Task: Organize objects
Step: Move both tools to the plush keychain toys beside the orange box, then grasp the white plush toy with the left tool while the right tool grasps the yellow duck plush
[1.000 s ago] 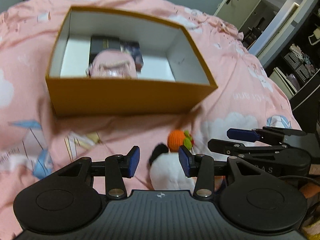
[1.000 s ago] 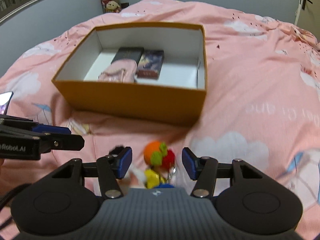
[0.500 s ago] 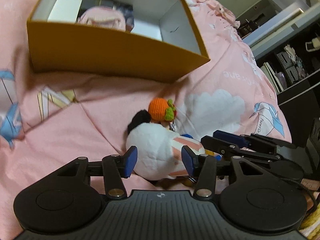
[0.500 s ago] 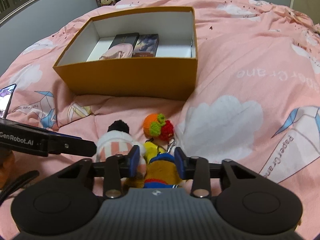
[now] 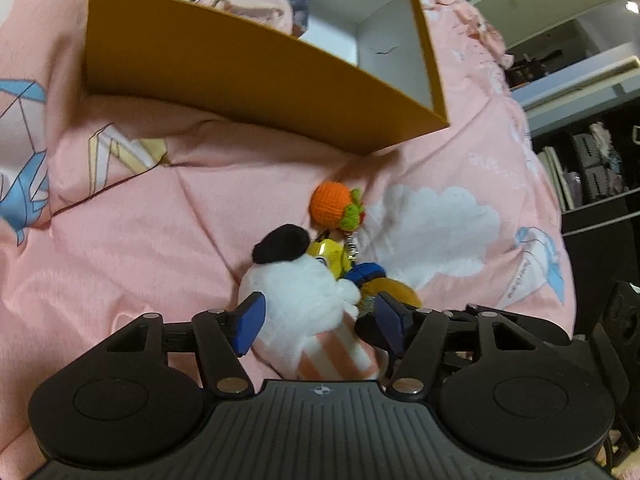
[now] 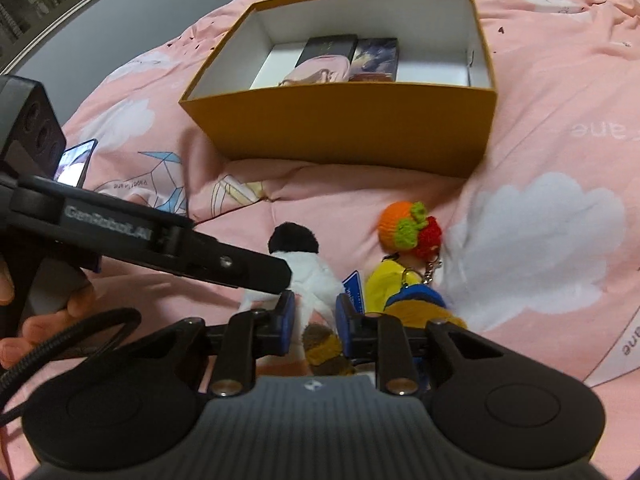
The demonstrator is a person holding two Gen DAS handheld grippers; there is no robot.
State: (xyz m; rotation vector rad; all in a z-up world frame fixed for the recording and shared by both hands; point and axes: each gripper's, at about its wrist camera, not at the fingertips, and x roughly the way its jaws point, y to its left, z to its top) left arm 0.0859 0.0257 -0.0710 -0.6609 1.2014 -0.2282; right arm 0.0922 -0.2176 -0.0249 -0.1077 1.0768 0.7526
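Observation:
A white plush toy (image 5: pixel 296 292) with a black cap and pink-striped body lies on the pink duvet, against a yellow doll (image 5: pixel 332 256) with an orange knitted ball (image 5: pixel 334 204) on a keychain. My left gripper (image 5: pixel 319 325) straddles the plush with its jaws opening, pads beside its sides. In the right wrist view the plush (image 6: pixel 308 276) lies left of the doll (image 6: pixel 390 284). My right gripper (image 6: pixel 316 320) is closing, and its narrow gap is filled by the plush's white-and-pink lower part and a brown knitted bit. The orange box (image 6: pixel 340 124) stands open beyond them.
The box (image 5: pixel 256 80) holds two dark flat packs (image 6: pixel 330 46) and a pink pouch (image 6: pixel 316 74). A lit phone screen (image 6: pixel 76 160) lies on the duvet at left, near a person's hand (image 6: pixel 40 320). Dark shelves (image 5: pixel 592 168) stand past the bed's right side.
Both grippers came down close over the toys. The left jaws spread wider around the white plush. The right jaws narrowed and shifted from the yellow doll to the plush's edge.

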